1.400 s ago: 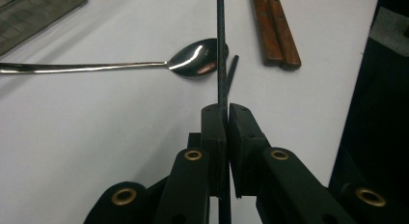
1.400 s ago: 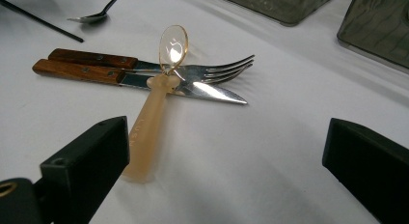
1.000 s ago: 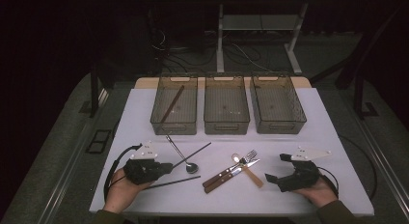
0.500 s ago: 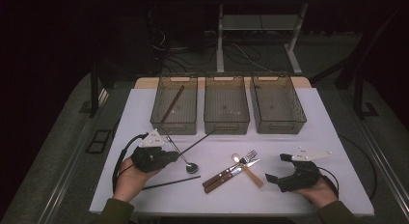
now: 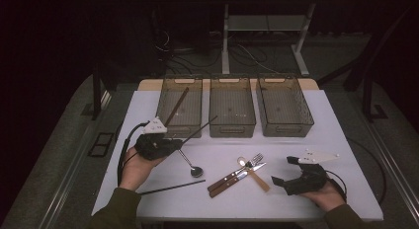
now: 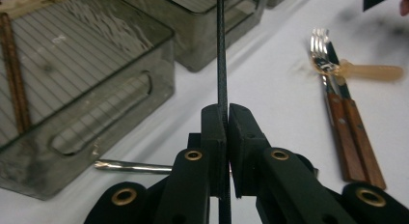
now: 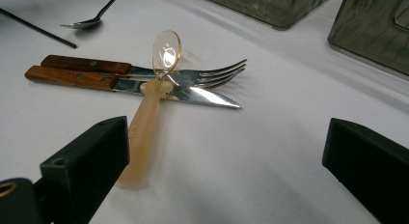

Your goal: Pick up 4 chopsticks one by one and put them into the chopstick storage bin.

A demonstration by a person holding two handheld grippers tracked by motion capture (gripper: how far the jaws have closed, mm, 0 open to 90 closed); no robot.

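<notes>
My left gripper [image 5: 177, 142] is shut on a thin black chopstick [image 5: 200, 128], held off the table and slanting toward the gap between the left bin [image 5: 181, 126] and the middle bin [image 5: 232, 128]. In the left gripper view the jaws [image 6: 226, 110] pinch that chopstick [image 6: 222, 50], which runs straight up past the left bin [image 6: 120, 103]. A brown chopstick [image 5: 176, 106] lies in that bin. My right gripper [image 5: 279, 182] rests on the table, open, with nothing held. Its jaws [image 7: 229, 142] face a translucent amber spoon [image 7: 149, 108] lying across a fork [image 7: 212, 74] and a knife [image 7: 207, 96].
A second black chopstick [image 5: 173, 187] lies near the table's front edge. A metal spoon [image 5: 191, 166] lies between my left hand and the wooden-handled fork and knife [image 5: 230, 178]. A third bin [image 5: 285, 108] stands at the right of the row.
My left gripper has moved away from the front edge toward the bins and risen a little, carrying the black chopstick. The right gripper has stayed put.
</notes>
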